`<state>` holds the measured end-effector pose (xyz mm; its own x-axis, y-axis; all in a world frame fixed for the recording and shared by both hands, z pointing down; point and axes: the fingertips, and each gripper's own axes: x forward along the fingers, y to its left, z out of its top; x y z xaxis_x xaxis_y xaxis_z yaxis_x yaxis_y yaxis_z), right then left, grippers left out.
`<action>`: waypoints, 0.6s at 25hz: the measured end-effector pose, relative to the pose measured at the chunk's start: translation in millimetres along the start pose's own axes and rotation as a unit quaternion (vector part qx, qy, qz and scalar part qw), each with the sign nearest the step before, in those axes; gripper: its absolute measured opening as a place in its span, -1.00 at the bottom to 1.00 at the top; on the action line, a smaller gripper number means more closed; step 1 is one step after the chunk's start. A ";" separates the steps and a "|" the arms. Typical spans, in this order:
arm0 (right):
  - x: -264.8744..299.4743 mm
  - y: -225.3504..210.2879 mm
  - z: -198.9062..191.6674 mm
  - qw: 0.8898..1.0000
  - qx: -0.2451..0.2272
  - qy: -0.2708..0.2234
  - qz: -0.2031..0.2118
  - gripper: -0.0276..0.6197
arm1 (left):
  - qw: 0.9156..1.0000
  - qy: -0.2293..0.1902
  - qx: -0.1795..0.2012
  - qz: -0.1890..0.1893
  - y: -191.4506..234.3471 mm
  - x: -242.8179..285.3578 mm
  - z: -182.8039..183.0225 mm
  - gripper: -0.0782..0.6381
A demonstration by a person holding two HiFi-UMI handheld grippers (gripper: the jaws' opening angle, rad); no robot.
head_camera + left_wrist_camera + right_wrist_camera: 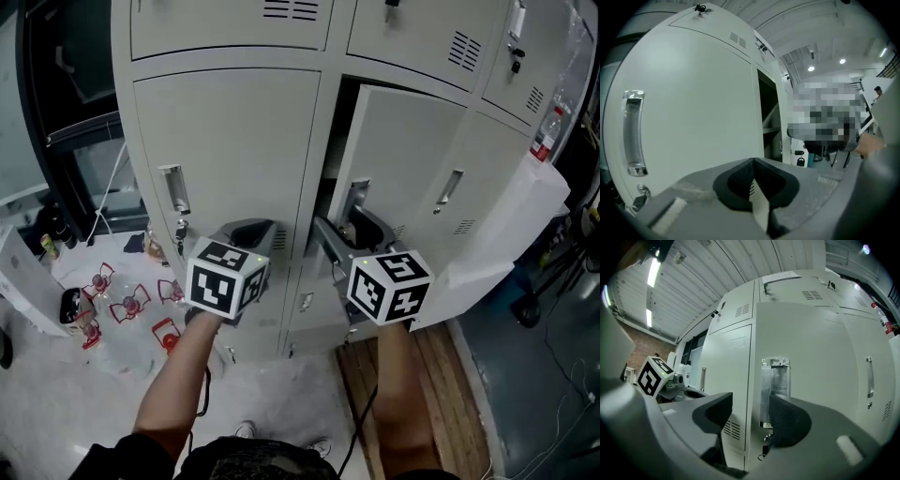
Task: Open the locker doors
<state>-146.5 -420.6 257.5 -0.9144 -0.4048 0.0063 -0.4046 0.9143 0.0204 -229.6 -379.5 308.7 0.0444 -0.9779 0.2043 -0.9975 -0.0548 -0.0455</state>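
at lockers, both arms outstretched, left gripper fingers together, right gripper fingers apart

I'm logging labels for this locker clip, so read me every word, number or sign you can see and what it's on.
No text can be read.
Left cube and right cube: square marker patterns, no words.
Bottle, red label: too small to read.
Sheet atop the lockers: blurred.
Locker doors: no print seen.
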 end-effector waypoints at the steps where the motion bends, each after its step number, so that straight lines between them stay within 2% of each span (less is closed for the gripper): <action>1: -4.7 -1.0 0.0 1.000 0.000 0.001 -0.004 -0.16 | 1.000 0.000 0.002 -0.008 -4.5 2.1 0.1 -0.79; 6: -25.6 -5.6 0.7 1.000 -0.001 -0.001 -0.026 -0.26 | 0.999 -0.004 0.006 -0.044 -23.1 12.3 2.1 -0.79; 15: -56.4 -12.1 1.2 0.998 -0.003 -0.006 -0.056 -0.38 | 0.996 -0.013 0.012 -0.087 -52.4 25.0 7.9 -0.79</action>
<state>-90.1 -408.8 255.7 -0.8639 -0.5036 -0.0083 -0.5036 0.8635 0.0253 -175.8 -402.6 308.4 0.2185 -0.9579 0.1865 -0.9728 -0.2289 -0.0358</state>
